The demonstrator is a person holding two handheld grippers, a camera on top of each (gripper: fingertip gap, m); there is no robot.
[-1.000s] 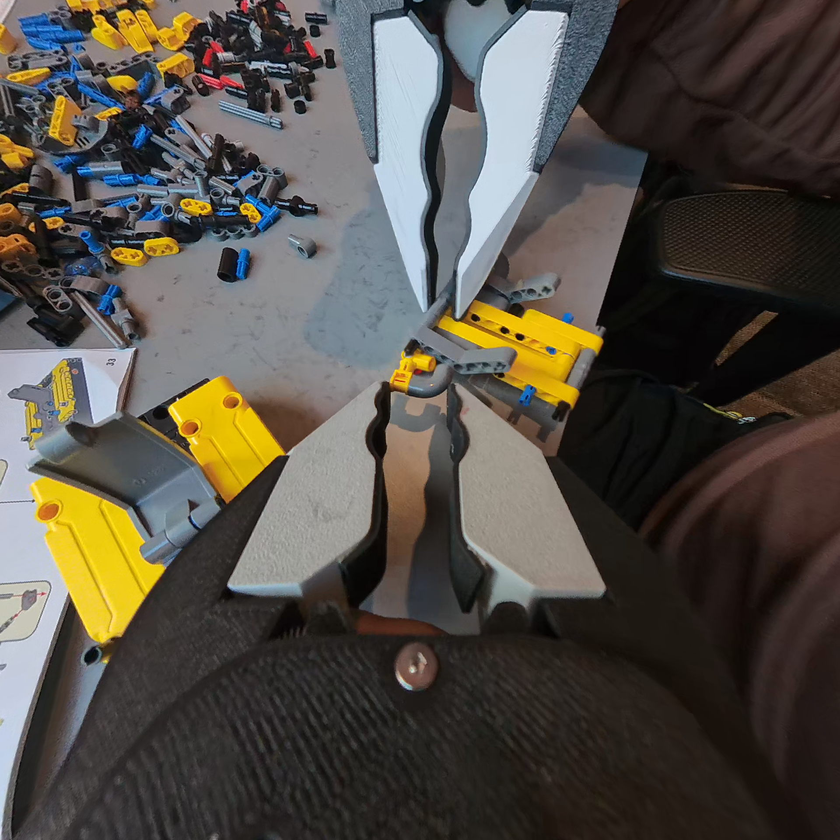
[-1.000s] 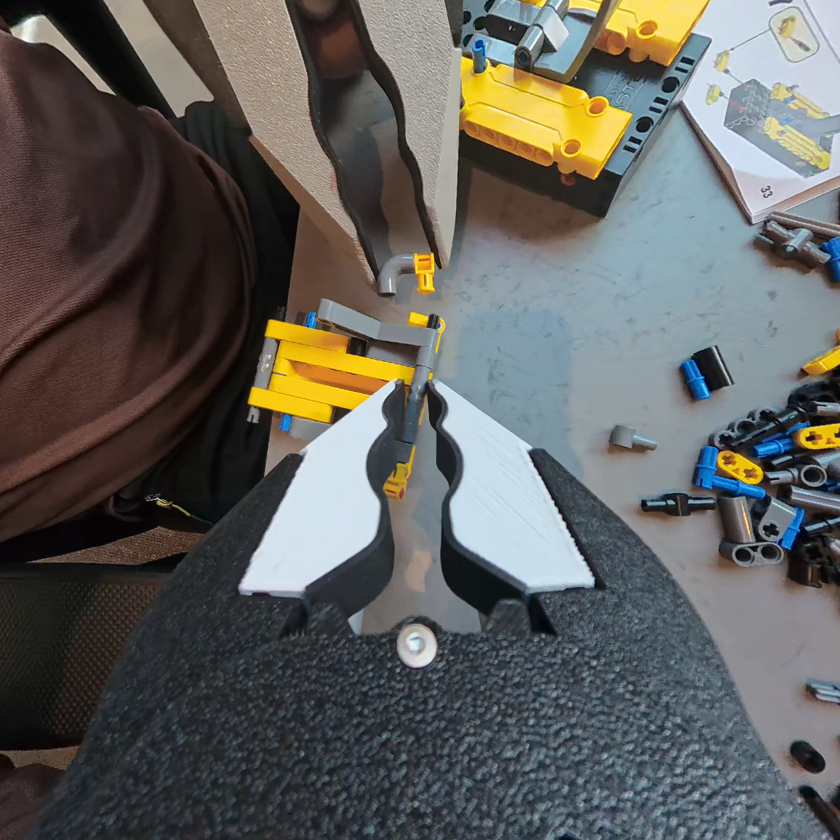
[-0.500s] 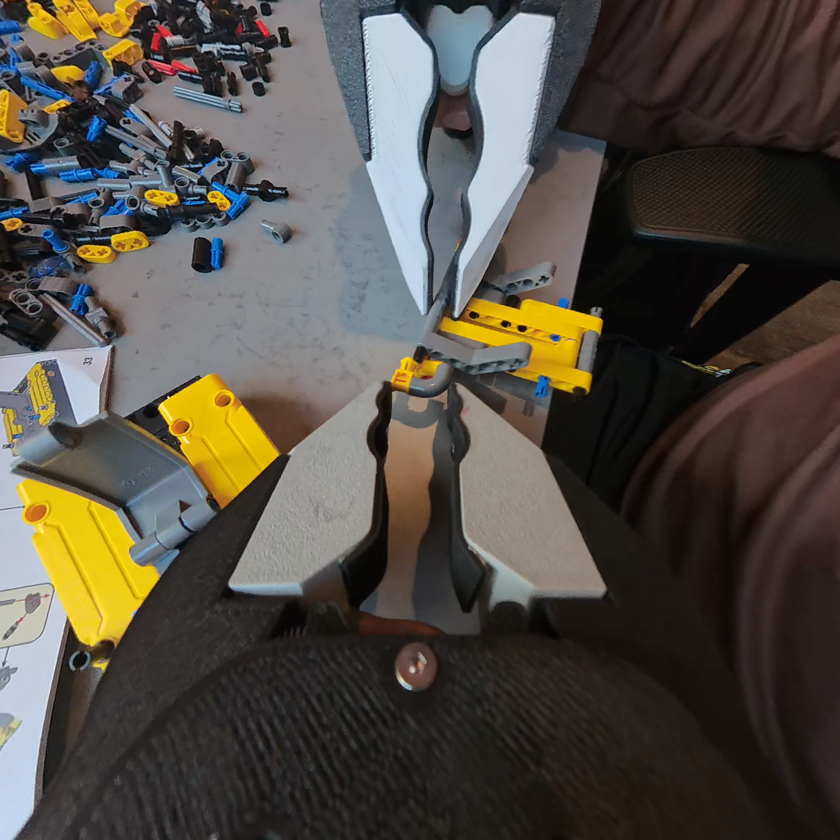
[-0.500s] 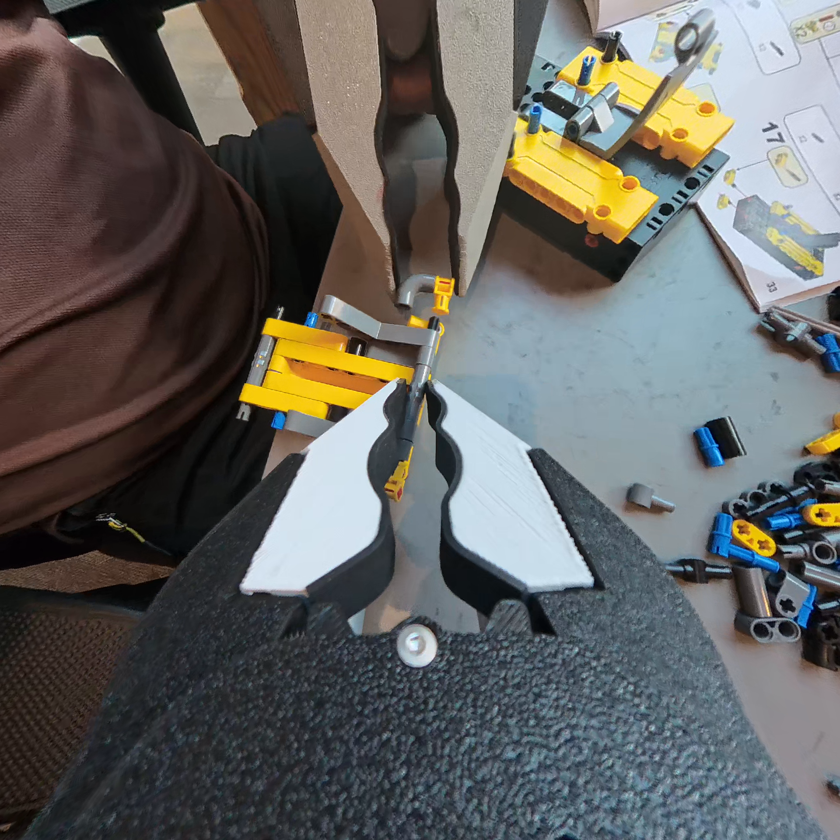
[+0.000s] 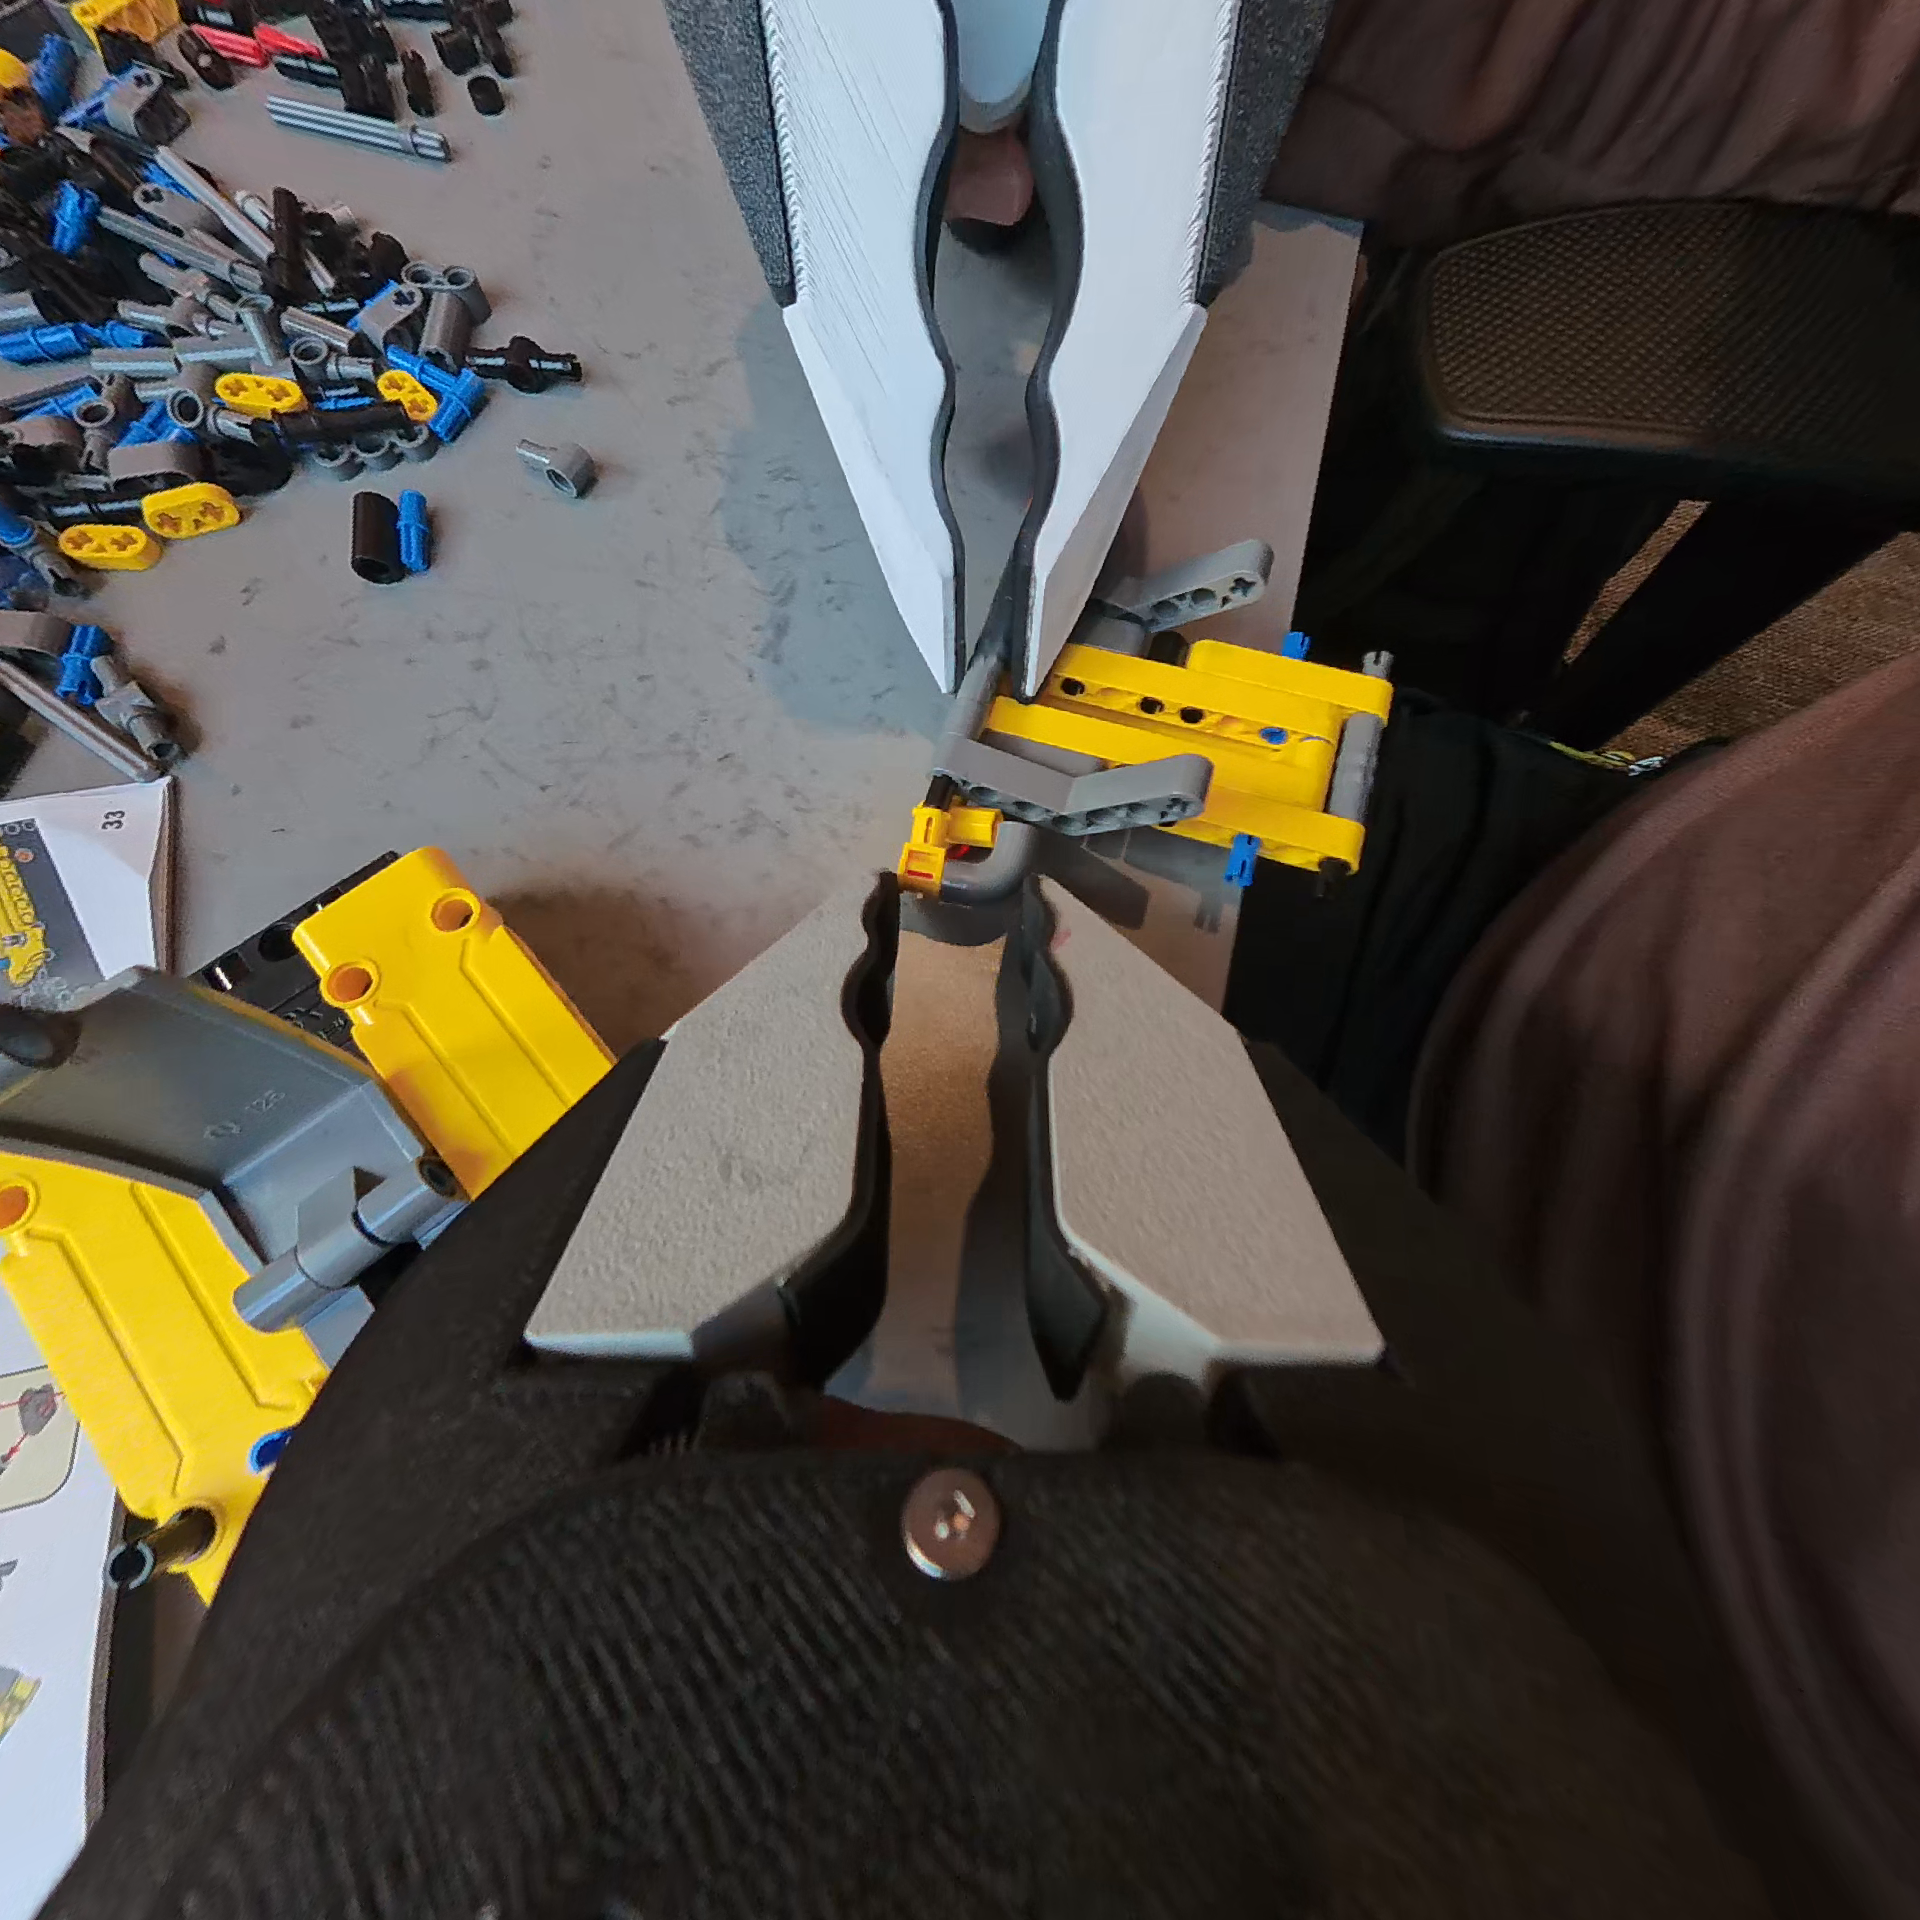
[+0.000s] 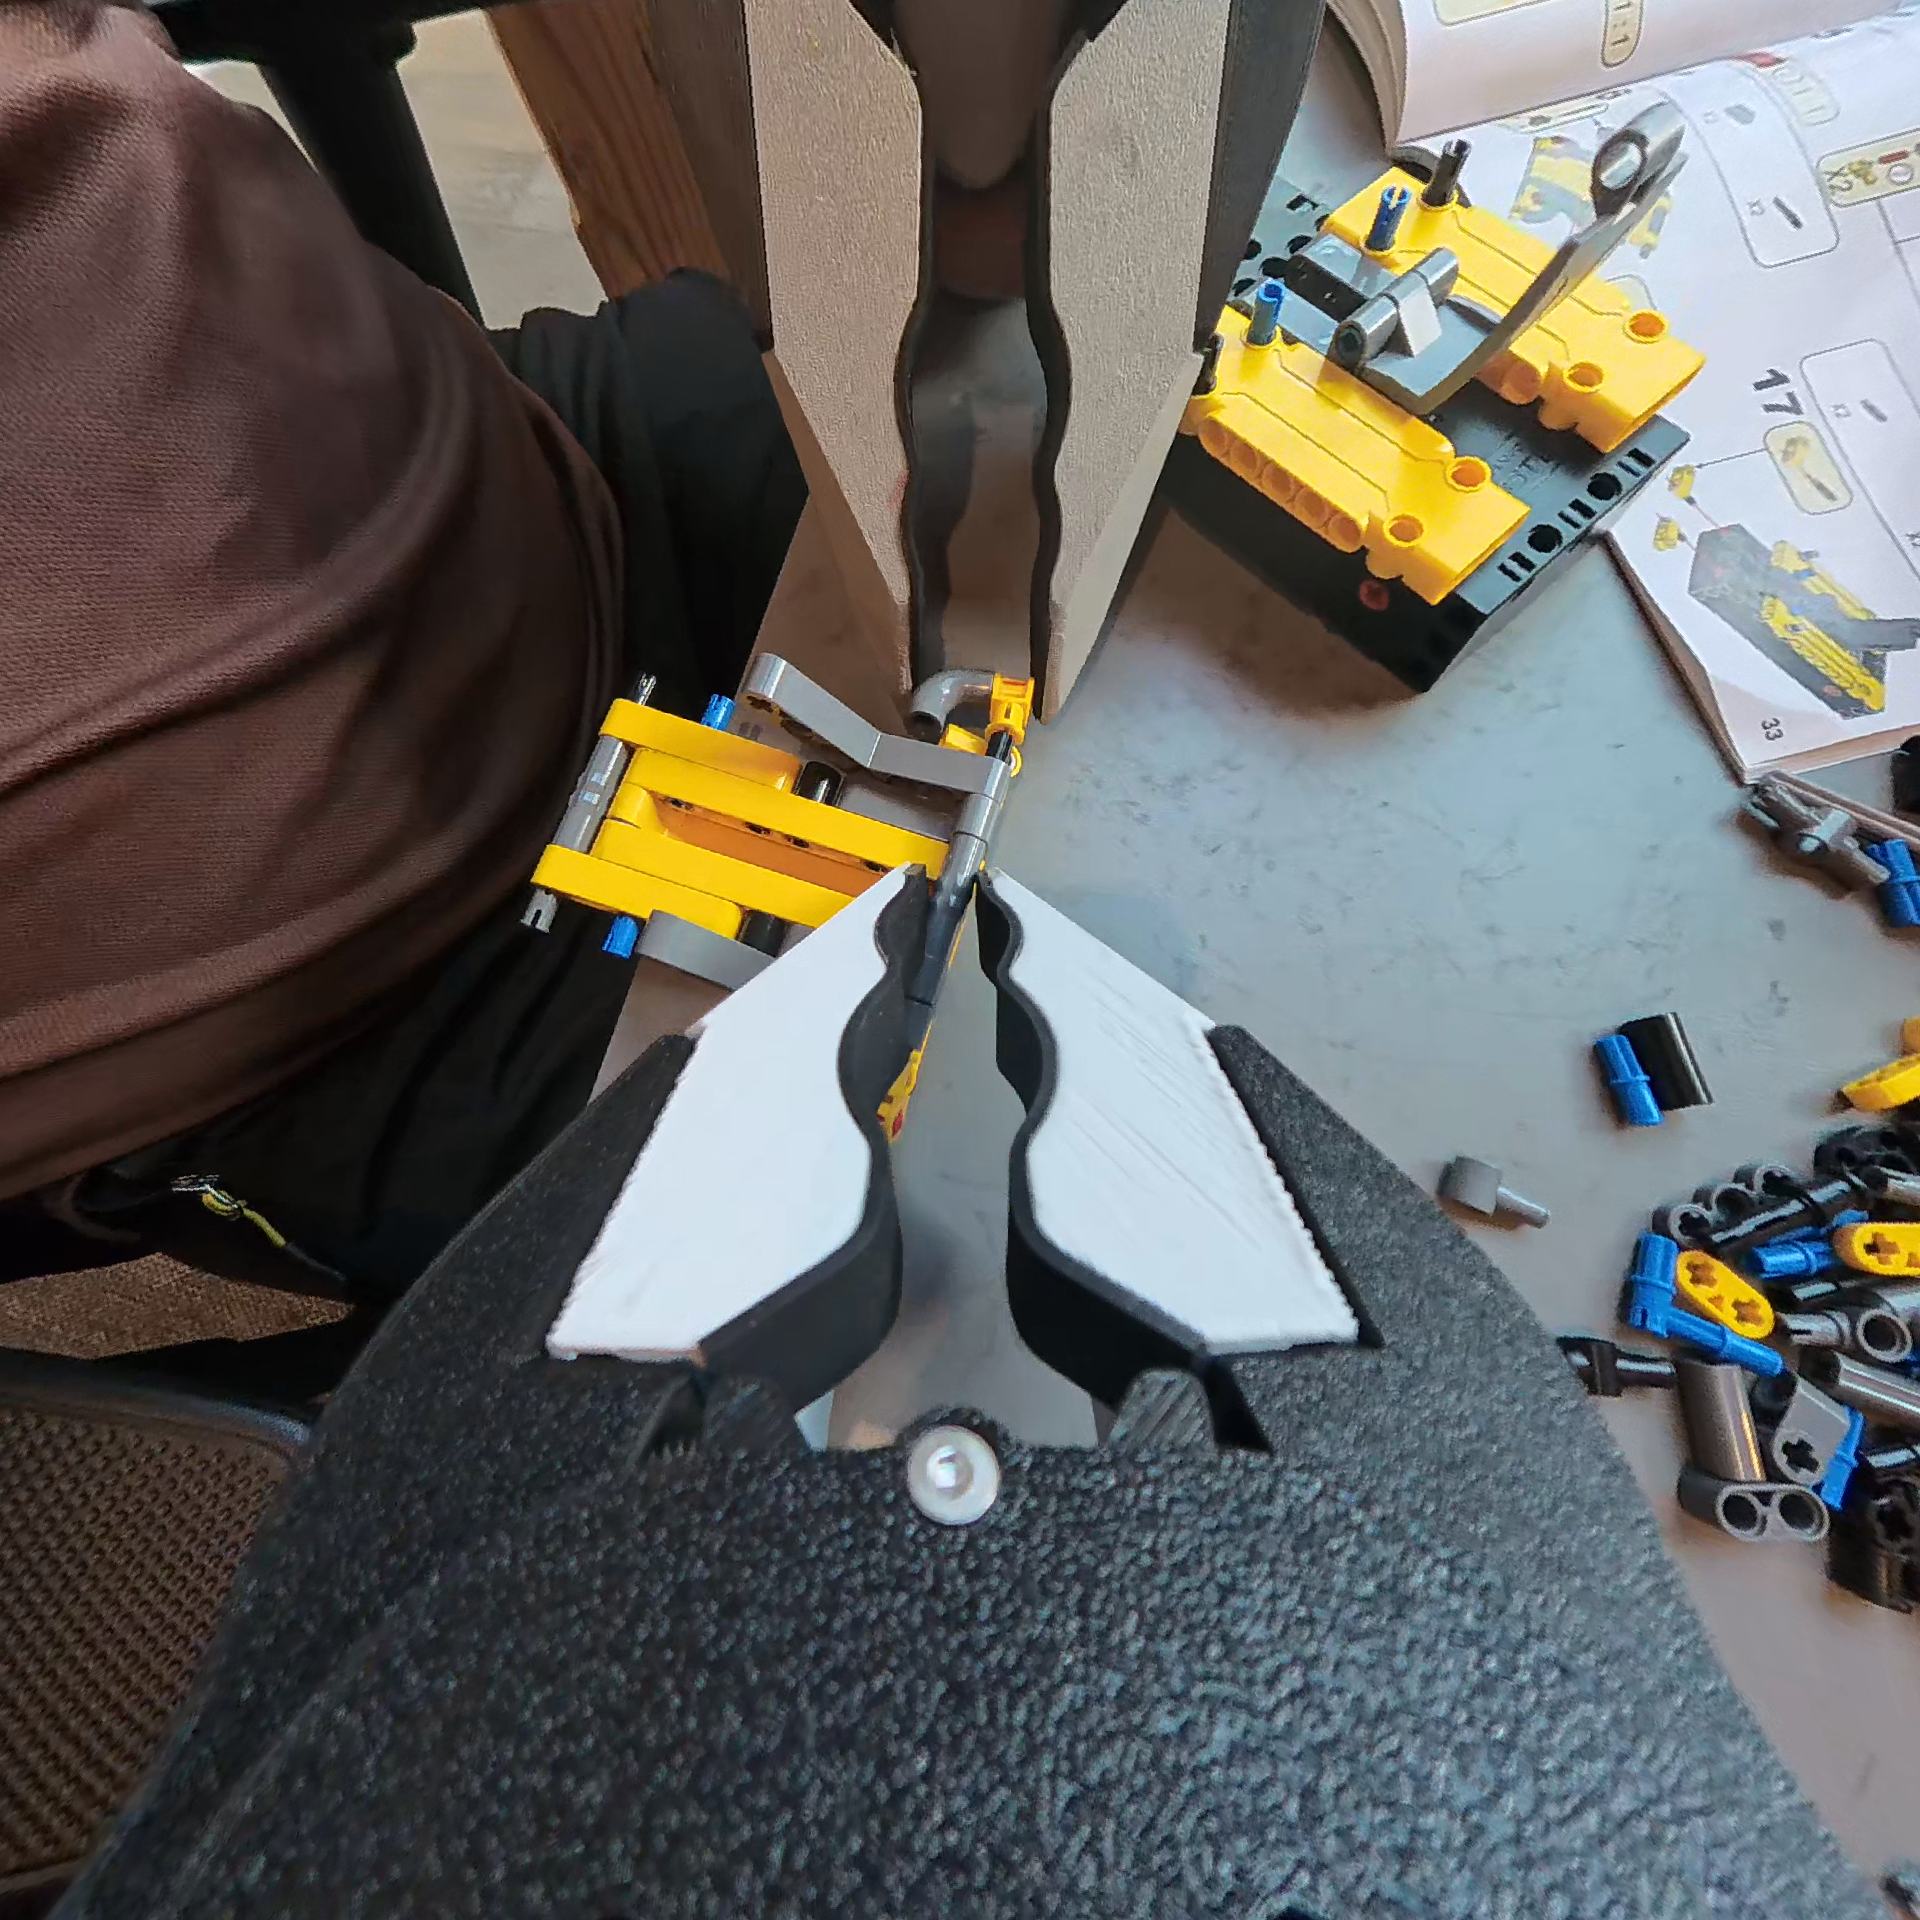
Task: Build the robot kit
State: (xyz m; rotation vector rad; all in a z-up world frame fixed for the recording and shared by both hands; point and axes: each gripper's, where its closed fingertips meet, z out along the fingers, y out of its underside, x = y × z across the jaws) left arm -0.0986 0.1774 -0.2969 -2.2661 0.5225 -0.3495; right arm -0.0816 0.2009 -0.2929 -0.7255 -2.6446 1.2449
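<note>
So the grey desk (image 6: 1351, 935) has a big yellow and black build (image 6: 1434, 436) beyond the right gripper (image 6: 951, 883), loose parts pile (image 5: 208, 343) off to the left gripper (image 5: 961, 894) side. Small yellow and grey assembly (image 5: 1195, 758) sits at the desk edge between both jaws. Right jaws are pinched narrow on its dark axle (image 6: 951, 894). Left jaws sit narrow around a bent grey tube (image 5: 992, 878) with a yellow connector (image 5: 935, 836); can't tell if they're actually gripping it.

A grey table (image 6: 1299, 935) is strewn with loose black, blue, grey and yellow building pieces (image 5: 208, 343). A larger yellow-and-black assembly (image 6: 1382, 457) is set beside an open instruction booklet (image 6: 1787, 520). A dark mesh chair (image 5: 1662, 332) is seen beyond the table's edge.
</note>
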